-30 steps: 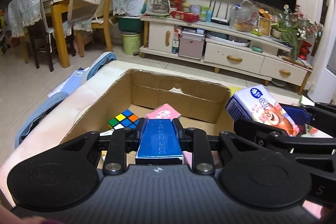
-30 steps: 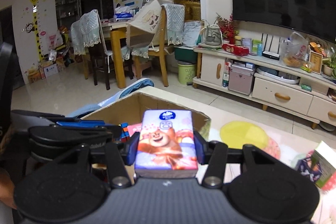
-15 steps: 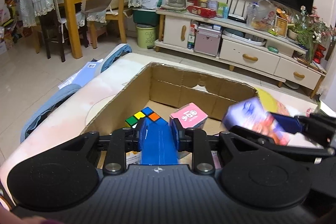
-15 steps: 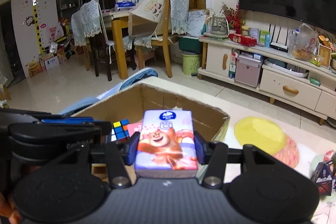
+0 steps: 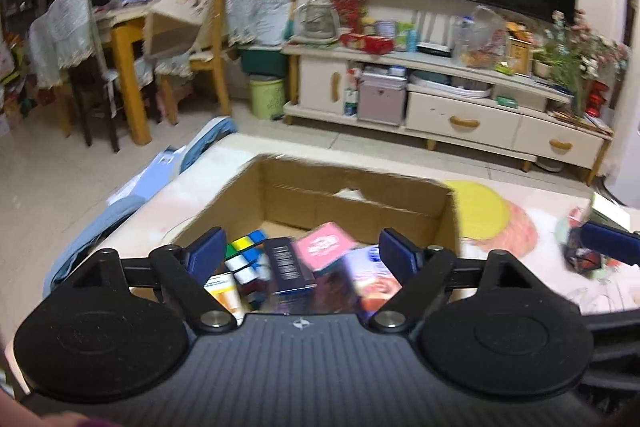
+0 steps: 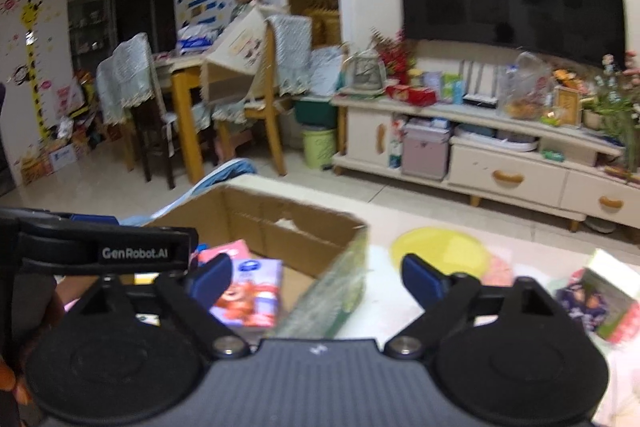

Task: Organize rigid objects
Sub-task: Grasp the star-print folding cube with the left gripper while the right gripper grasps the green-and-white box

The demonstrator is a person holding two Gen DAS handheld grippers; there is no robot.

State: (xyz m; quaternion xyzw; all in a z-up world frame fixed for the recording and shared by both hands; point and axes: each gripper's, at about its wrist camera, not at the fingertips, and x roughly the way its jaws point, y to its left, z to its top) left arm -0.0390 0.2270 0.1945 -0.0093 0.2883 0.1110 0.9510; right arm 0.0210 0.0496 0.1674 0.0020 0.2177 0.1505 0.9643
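An open cardboard box sits on the pale table below both grippers. My left gripper hovers over it, jaws opening wide, pads touching nothing. Below it in the carton lies a dark blue box, blurred, beside a colour cube and a pink box. My right gripper hangs over the carton's right wall, jaws also opening with nothing pressed between them. A cartoon-print tissue pack rests inside the carton.
A yellow round patch marks the tabletop right of the carton. Small printed boxes lie at the table's right side. Behind are a TV cabinet, wooden chairs and a blue cushion at the table's left edge.
Both grippers have gone from shut to wide open. The dark blue box left the left gripper and the tissue pack left the right; both now lie in the carton.
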